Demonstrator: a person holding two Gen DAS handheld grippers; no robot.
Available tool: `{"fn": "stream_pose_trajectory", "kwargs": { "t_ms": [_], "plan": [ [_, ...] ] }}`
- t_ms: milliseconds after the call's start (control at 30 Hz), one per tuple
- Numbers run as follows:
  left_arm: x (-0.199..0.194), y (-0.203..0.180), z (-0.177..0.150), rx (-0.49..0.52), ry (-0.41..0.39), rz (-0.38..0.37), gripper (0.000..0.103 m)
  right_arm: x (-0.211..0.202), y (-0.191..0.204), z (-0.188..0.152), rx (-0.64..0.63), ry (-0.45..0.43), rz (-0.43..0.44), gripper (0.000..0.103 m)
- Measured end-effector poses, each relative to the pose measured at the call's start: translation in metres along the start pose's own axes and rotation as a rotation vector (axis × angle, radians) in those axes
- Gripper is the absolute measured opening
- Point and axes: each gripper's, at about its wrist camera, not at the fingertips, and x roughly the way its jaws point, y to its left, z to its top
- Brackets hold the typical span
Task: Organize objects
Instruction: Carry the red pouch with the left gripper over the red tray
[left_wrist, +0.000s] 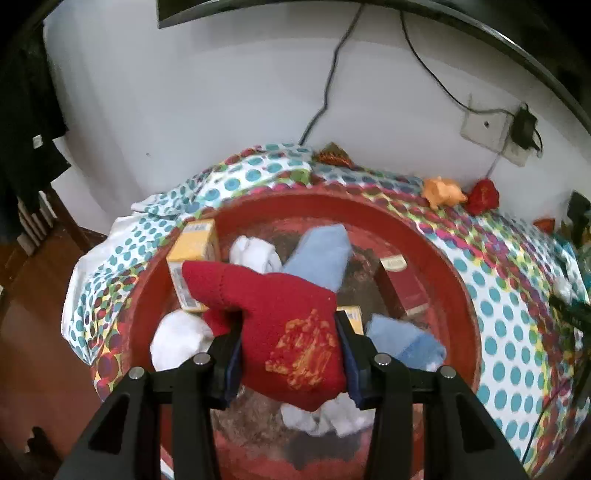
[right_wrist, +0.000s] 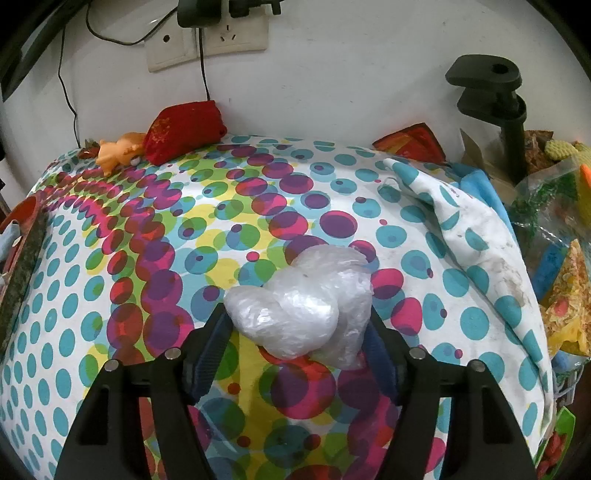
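Note:
My left gripper (left_wrist: 288, 332) is shut on a red sock (left_wrist: 273, 306) with a gold pattern and holds it above a round red tray (left_wrist: 458, 295). In the tray lie white socks (left_wrist: 177, 339), light blue socks (left_wrist: 321, 254), a yellow box (left_wrist: 194, 254) and a dark red box (left_wrist: 400, 284). My right gripper (right_wrist: 299, 328) is shut on a crumpled clear plastic bag (right_wrist: 306, 299), just above the dotted tablecloth (right_wrist: 147, 258).
An orange toy (right_wrist: 114, 151) and a red pouch (right_wrist: 181, 129) lie by the wall. A black clamp stand (right_wrist: 506, 110), bags and packets (right_wrist: 565, 266) crowd the right edge. The tray's edge (right_wrist: 22, 218) shows at far left. Cables hang from wall sockets (right_wrist: 207, 40).

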Motion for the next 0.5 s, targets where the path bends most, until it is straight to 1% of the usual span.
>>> {"fn": "stream_pose_trajectory", "kwargs": {
  "t_ms": [133,167,267,400,500],
  "plan": [
    [0.008,0.003,0.013,-0.009,-0.008,-0.004,0.045,0.000,-0.003,0.000,0.003,0.000,-0.004,0.068],
    [0.011,0.003,0.017,-0.009,-0.005,-0.017,0.045,0.000,-0.003,0.000,0.003,0.000,-0.004,0.068],
    [0.020,0.002,0.027,0.002,-0.008,0.002,0.045,0.000,-0.003,0.000,0.002,0.000,-0.003,0.068],
    [0.034,0.003,0.038,0.003,0.002,-0.007,0.045,0.000,-0.001,-0.001,0.002,0.000,-0.003,0.068],
    [0.047,0.006,0.046,0.001,0.008,0.006,0.045,0.000,-0.001,-0.001,0.002,0.000,-0.003,0.068]
  ]
}}
